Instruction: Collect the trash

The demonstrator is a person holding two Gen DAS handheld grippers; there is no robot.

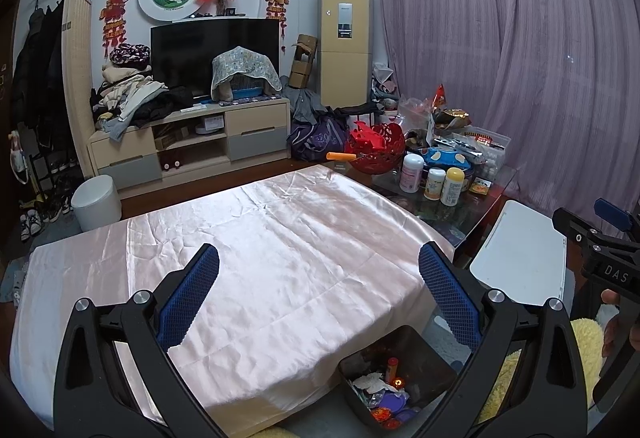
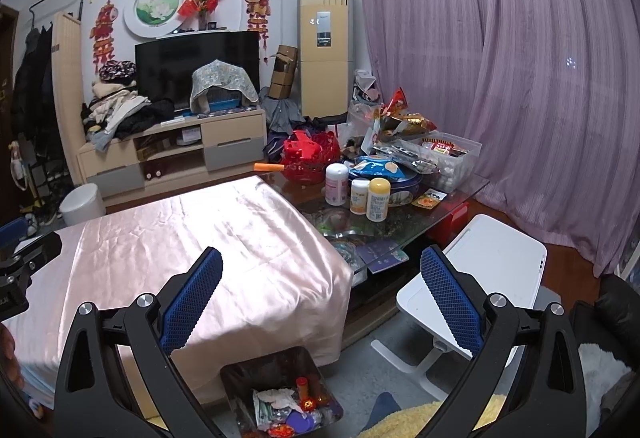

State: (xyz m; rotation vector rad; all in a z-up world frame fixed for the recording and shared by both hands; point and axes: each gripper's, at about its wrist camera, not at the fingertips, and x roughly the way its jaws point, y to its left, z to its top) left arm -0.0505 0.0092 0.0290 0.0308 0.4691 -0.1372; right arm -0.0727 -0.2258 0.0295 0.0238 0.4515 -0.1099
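Trash in dark square bin (image 2: 280,390) below both grippers, left gripper (image 1: 320,294) and right gripper (image 2: 322,294) spread wide, empty; risk: snagging pink satin cloth (image 1: 280,258)

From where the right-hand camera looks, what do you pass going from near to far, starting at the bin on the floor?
Black trash bin with wrappers, pink satin-covered table, white round stool, TV cabinet, black television, round lotus picture on the wall.
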